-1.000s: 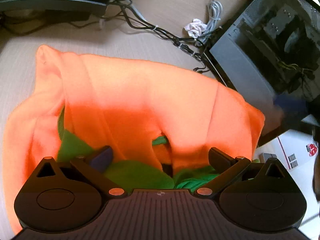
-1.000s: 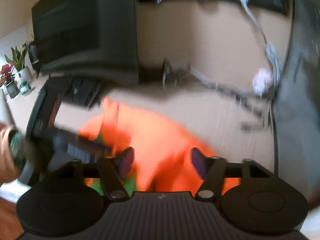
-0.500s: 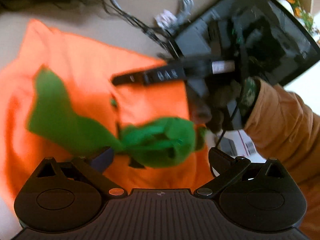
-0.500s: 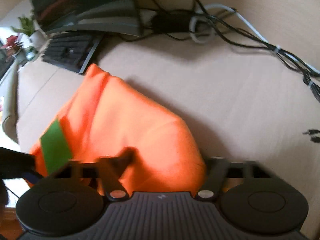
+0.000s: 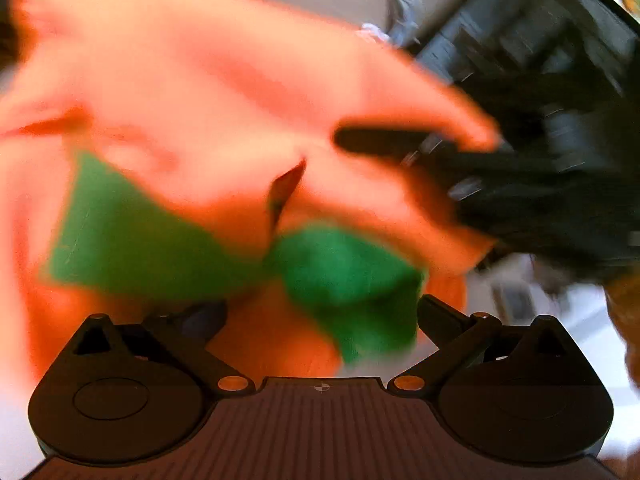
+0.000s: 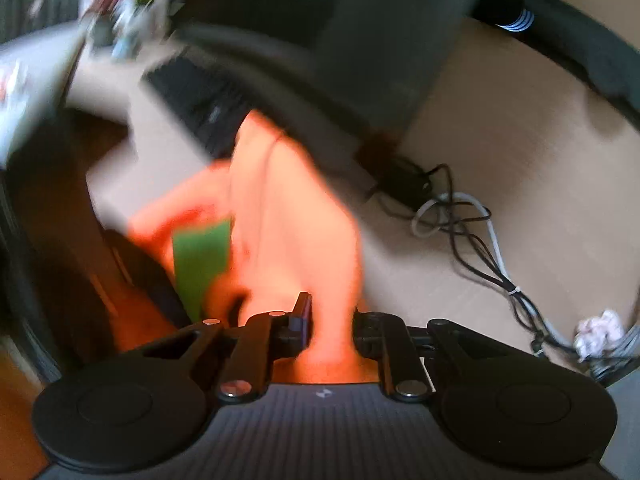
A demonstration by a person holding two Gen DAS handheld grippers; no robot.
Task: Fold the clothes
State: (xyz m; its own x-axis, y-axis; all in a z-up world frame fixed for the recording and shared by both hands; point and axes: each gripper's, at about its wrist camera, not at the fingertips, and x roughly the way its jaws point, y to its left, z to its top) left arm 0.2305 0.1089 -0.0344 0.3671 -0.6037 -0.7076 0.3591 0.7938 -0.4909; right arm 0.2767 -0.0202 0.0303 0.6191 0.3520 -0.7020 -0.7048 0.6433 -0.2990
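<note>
The right tongs [image 6: 330, 322] have just closed and pinch a fold of the orange garment [image 6: 288, 216], lifting it off the tabletop [image 6: 500, 152]. The left tongs [image 5: 320, 316] stand spread, its green lining [image 5: 344, 276] hanging between them, ungripped.

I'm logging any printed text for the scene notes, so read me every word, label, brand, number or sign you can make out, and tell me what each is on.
None can be read; both views are motion-blurred.
Small pale mark on the ribbed black body of the right gripper: a logo, too small to read.
Small round mark on the body of the left gripper: a symbol, no letters.
Orange fleece garment with green lining: no print visible.
Dark keyboard: keys blurred.
</note>
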